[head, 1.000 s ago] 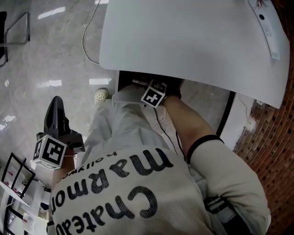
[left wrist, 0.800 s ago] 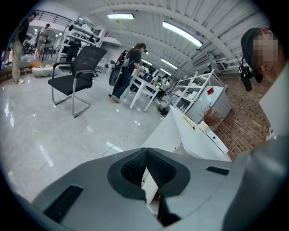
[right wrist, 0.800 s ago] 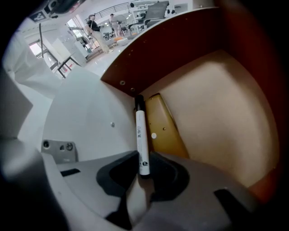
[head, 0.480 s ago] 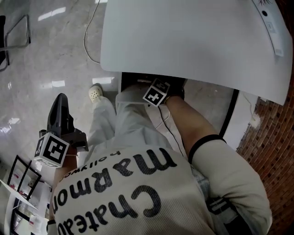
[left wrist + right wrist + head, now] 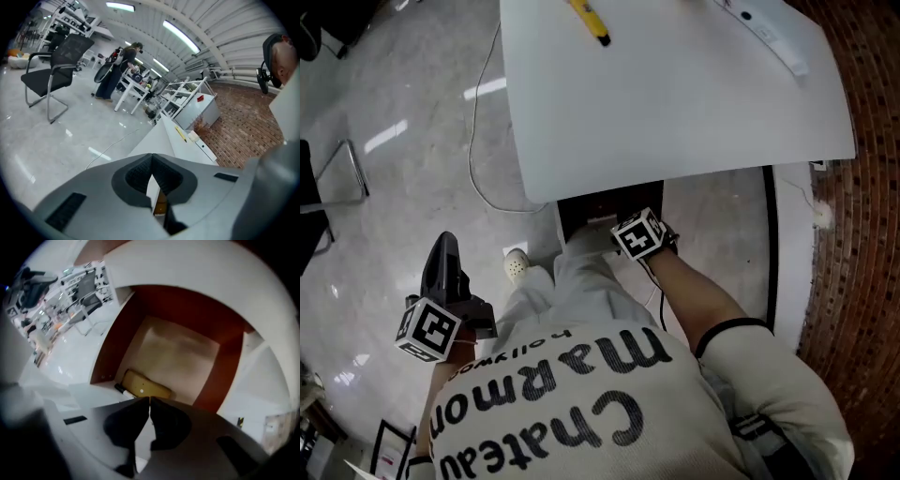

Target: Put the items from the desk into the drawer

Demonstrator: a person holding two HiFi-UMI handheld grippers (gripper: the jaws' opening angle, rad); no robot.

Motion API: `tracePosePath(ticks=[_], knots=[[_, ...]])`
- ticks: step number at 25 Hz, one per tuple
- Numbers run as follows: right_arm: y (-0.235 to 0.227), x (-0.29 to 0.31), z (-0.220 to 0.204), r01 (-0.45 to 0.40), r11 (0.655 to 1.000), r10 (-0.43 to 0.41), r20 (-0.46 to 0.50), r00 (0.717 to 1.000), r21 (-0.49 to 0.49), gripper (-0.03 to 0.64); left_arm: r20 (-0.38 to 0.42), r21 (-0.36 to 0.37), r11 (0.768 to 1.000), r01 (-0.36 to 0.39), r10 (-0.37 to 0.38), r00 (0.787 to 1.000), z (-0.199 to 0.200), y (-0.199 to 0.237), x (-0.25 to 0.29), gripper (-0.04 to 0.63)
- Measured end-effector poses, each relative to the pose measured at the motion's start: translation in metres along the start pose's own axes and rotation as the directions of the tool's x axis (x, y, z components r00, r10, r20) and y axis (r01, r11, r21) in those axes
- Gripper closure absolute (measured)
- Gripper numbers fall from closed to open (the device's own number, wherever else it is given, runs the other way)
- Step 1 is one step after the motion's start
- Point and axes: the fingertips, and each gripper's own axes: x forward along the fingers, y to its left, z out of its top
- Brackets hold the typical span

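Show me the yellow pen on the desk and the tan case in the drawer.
yellow pen (image 5: 587,21), head view, middle of its barrel.
tan case (image 5: 146,385), right gripper view, its top face.

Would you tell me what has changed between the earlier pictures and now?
The right gripper has just been closing its jaws, with nothing between them, over the open drawer. The head view has swung up the desk, bringing a yellow pen into sight. The left gripper stays shut and empty at the person's side.
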Motion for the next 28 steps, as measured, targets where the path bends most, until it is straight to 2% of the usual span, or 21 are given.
tracePosePath(ticks=[2,3,4,5,7,8,10,12,14,16,18,20,25,27,28], knots=[[0.005,-0.031,0.003,0.039,0.984,-0.052,0.072,0.996,0.172,0.614,-0.007,0.021,0.999,0.047,-0.046,0.999,0.016,-0.002,-0.005,0.594],[0.009,-0.045,0.005,0.047,0.961,-0.079,0.109,0.991,0.272,0.614,-0.007,0.035,0.996,0.078,-0.078,0.997,0.026,-0.004,-0.007,0.594],[0.013,-0.057,0.008,0.039,0.923,-0.102,0.146,0.984,0.382,0.614,-0.005,0.052,0.992,0.114,-0.114,0.993,0.037,-0.006,-0.008,0.594],[0.019,-0.069,0.010,0.013,0.870,-0.121,0.187,0.975,0.494,0.614,-0.001,0.071,0.986,0.150,-0.150,0.989,0.048,-0.008,-0.010,0.595],[0.030,-0.095,0.019,-0.073,0.739,-0.162,0.282,0.946,0.670,0.614,0.008,0.104,0.973,0.208,-0.209,0.978,0.068,-0.012,-0.015,0.594],[0.036,-0.109,0.025,-0.121,0.684,-0.185,0.332,0.925,0.719,0.614,0.015,0.114,0.967,0.230,-0.233,0.972,0.077,-0.012,-0.018,0.594],[0.050,-0.134,0.043,-0.212,0.609,-0.223,0.422,0.879,0.764,0.614,0.036,0.113,0.957,0.266,-0.271,0.962,0.091,-0.014,-0.027,0.594],[0.064,-0.160,0.066,-0.305,0.558,-0.252,0.508,0.824,0.772,0.614,0.055,0.105,0.949,0.299,-0.305,0.951,0.103,-0.016,-0.039,0.594],[0.072,-0.189,0.097,-0.399,0.525,-0.285,0.597,0.750,0.752,0.614,0.057,0.102,0.937,0.335,-0.342,0.938,0.113,-0.020,-0.048,0.594],[0.077,-0.220,0.131,-0.483,0.512,-0.313,0.678,0.665,0.710,0.614,0.036,0.096,0.921,0.377,-0.381,0.924,0.120,-0.025,-0.052,0.594],[0.083,-0.250,0.160,-0.545,0.518,-0.324,0.741,0.588,0.659,0.614,0.020,0.080,0.901,0.427,-0.429,0.903,0.125,-0.034,-0.059,0.594],[0.089,-0.273,0.181,-0.573,0.540,-0.317,0.780,0.539,0.616,0.614,0.020,0.076,0.887,0.455,-0.458,0.889,0.130,-0.038,-0.067,0.594],[0.092,-0.308,0.218,-0.566,0.617,-0.299,0.829,0.473,0.546,0.614,0.010,0.131,0.887,0.443,-0.448,0.894,0.142,-0.031,-0.075,0.594],[0.086,-0.311,0.228,-0.538,0.649,-0.297,0.830,0.472,0.538,0.608,0.021,0.137,0.890,0.435,-0.442,0.897,0.147,-0.025,-0.074,0.594],[0.082,-0.310,0.231,-0.524,0.660,-0.296,0.827,0.478,0.539,0.577,0.028,0.133,0.892,0.433,-0.440,0.898,0.148,-0.023,-0.073,0.594]])
